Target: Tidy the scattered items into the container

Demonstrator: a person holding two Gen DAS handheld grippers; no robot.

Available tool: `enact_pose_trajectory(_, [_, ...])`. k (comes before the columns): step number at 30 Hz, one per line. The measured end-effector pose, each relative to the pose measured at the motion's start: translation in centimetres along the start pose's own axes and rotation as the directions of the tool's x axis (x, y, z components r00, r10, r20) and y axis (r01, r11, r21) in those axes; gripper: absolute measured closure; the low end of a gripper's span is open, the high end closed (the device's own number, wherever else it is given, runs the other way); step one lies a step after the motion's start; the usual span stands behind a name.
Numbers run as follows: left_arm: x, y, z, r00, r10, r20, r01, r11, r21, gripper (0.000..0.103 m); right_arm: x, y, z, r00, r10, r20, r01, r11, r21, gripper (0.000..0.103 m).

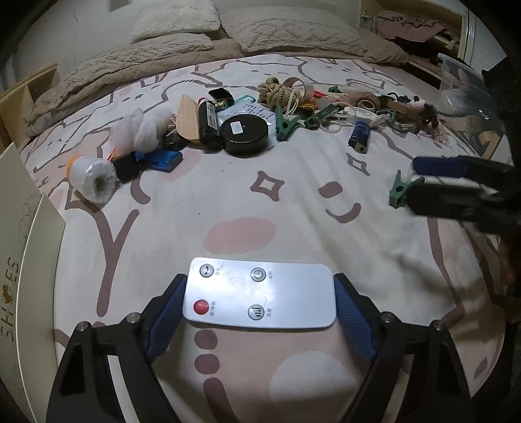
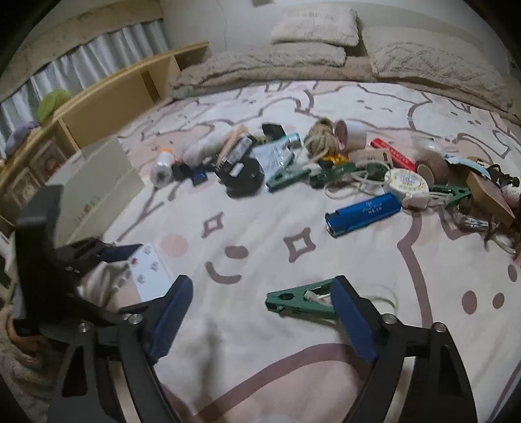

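My left gripper [image 1: 260, 309]: blue pads flank one white remote [image 1: 259, 294], seemingly touching its ends; grasp not confirmed. My right gripper [image 2: 260, 320]: spread, one green clip [image 2: 301, 302] beside its right pad, ungrasped. Both angled down over patterned bedsheet [image 1: 309, 234]. Far: three pillows, clutter row. Clear container [image 1: 465, 97] far right.

The remote [image 1: 259, 293] lies on the bedsheet [image 1: 293, 201] between the fingers of the left gripper [image 1: 259, 301], nearest that camera. Behind it a band of scattered items [image 1: 260, 117] runs across the bed, with the pillows [image 1: 286, 29] behind that. Well to the right a clothespin [image 1: 398, 192] lies at the right gripper [image 2: 260, 312], seemingly touching its right finger, though blur hides the contact.
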State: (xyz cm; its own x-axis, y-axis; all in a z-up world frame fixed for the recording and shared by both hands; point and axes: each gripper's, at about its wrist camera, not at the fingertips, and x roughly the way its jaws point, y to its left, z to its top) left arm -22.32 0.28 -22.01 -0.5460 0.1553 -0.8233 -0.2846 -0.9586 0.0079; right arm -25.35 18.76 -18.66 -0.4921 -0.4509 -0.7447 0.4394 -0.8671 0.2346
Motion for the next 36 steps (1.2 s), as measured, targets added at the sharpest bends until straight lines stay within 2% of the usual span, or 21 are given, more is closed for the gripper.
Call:
enact_pose_trajectory(8, [0.0, 0.1, 0.0, 1.0, -0.006, -0.001, 0.006, 1.0, -0.004, 0.016, 0.7, -0.8, -0.3, 0.993, -0.117, -0.024, 0.117, 0.993, -0.001, 0.024])
enact_pose_trajectory(15, [0.1, 0.1, 0.0, 1.0, -0.007, -0.002, 0.007, 1.0, -0.004, 0.016, 1.2, -0.2, -0.3, 0.993, -0.111, -0.04, 0.109, 0.993, -0.042, 0.024])
enact_pose_trajectory(18, [0.1, 0.0, 0.0, 1.0, -0.007, -0.002, 0.007, 1.0, -0.004, 0.016, 1.8, 0.3, -0.4, 0.989, -0.138, -0.058, 0.133, 0.988, -0.072, 0.025])
enact_pose_trajectory(21, [0.1, 0.0, 0.0, 1.0, -0.006, -0.002, 0.006, 1.0, -0.004, 0.016, 2.0, 0.5, -0.4, 0.984, -0.169, -0.06, 0.163, 0.982, -0.099, 0.029])
enact_pose_trajectory(22, [0.1, 0.1, 0.0, 1.0, -0.007, -0.002, 0.007, 1.0, -0.004, 0.016, 2.0, 0.6, -0.4, 0.981, -0.187, -0.058, 0.18, 0.977, -0.11, 0.037])
enact_pose_trajectory(23, [0.1, 0.1, 0.0, 1.0, -0.007, -0.002, 0.007, 1.0, -0.004, 0.016, 1.9, 0.6, -0.4, 0.978, -0.201, -0.057, 0.194, 0.974, -0.12, 0.04])
enact_pose_trajectory(32, [0.0, 0.1, 0.0, 1.0, -0.008, -0.002, 0.008, 1.0, -0.005, 0.016, 2.2, 1.5, -0.5, 0.967, -0.254, -0.032, 0.242, 0.948, -0.209, 0.04])
enact_pose_trajectory(36, [0.0, 0.1, 0.0, 1.0, -0.007, -0.002, 0.007, 1.0, -0.004, 0.016, 2.4, 1.0, -0.3, 0.974, -0.223, -0.041, 0.21, 0.956, -0.206, 0.04])
